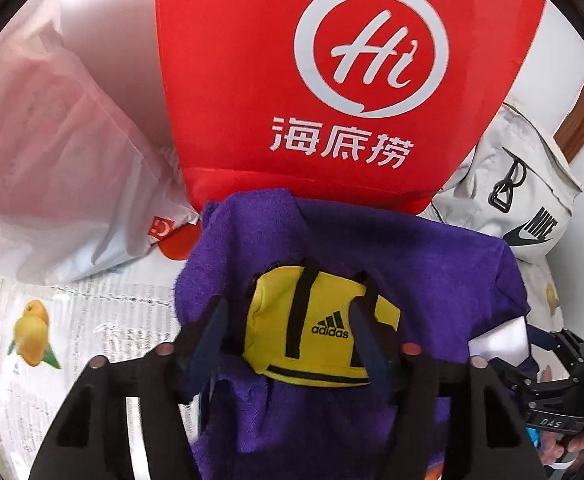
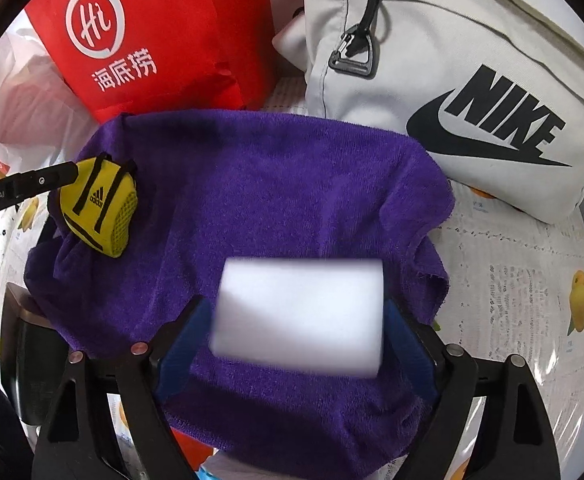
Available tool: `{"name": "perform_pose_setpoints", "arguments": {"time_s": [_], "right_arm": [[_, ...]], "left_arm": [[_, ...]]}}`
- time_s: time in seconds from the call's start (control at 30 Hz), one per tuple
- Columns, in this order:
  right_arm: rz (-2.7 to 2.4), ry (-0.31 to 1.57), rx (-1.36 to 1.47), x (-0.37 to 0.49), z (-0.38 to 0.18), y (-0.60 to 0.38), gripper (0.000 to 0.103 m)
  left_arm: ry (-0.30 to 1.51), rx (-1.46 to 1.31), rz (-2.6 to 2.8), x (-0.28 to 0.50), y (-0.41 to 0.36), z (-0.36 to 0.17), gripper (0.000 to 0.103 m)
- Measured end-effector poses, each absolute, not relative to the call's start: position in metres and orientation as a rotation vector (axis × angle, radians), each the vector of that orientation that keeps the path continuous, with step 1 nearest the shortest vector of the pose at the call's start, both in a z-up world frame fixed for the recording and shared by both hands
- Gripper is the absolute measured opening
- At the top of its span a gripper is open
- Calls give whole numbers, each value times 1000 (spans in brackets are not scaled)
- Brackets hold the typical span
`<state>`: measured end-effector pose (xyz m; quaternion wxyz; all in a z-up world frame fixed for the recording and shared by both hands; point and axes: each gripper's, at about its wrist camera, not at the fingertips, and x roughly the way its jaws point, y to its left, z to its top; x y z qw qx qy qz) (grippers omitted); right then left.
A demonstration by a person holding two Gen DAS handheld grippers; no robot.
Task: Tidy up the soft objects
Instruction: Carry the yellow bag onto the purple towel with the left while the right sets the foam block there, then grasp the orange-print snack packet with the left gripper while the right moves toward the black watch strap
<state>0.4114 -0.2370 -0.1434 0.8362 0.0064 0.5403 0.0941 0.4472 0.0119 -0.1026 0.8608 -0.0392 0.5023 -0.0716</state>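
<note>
The left gripper (image 1: 288,328) stands with its jaws apart around the yellow pouch (image 1: 320,332). The pouch lies on the purple towel (image 1: 412,256) between the blue pads, which seem to stand just clear of its sides. The right gripper (image 2: 296,340) has its jaws spread wide on either side of the white block (image 2: 300,316), which sits at the towel's near edge. That block is blurred in the right wrist view, so I cannot tell whether the pads press on it or only flank it.

The towel is spread over a fruit-print tablecloth (image 2: 532,280), with the red bag (image 2: 164,40) at the far side, the Nike bag (image 2: 472,92) far right and a plastic bag (image 1: 52,140) far left.

Several things could go wrong from here:

- The pouch is small, rounded and soft, and it sits near the towel's left edge. If the left gripper lifts away carelessly, a pad could catch a black strap and drag the pouch off the towel.
- The towel is loose and rumpled. A pad that pinches its pile along with either item would pull the whole cloth and shift both items.
- The block, if only lightly held, may tip or slide toward the near edge and drop off the table.
- The two grippers work close together over one cloth, so a sideways move by either could knock the other or nudge the bags standing behind.
</note>
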Motion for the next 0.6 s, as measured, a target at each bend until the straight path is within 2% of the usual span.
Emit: {"name": "perform_pose_setpoints", "arguments": {"time_s": [0.07,0.17,0.6], "right_arm": [[204,1141,19,409,-142,-238,87],[203,1149,26,405,-139,-242,87],[243,1006,-3,339,-70,-231,87]], "left_arm": [[1055,-62,-145,444,10,-99,64],[1061,-44,-99,435,11,-92,74],[957,-67,-101,337,29,-49,74]]}}
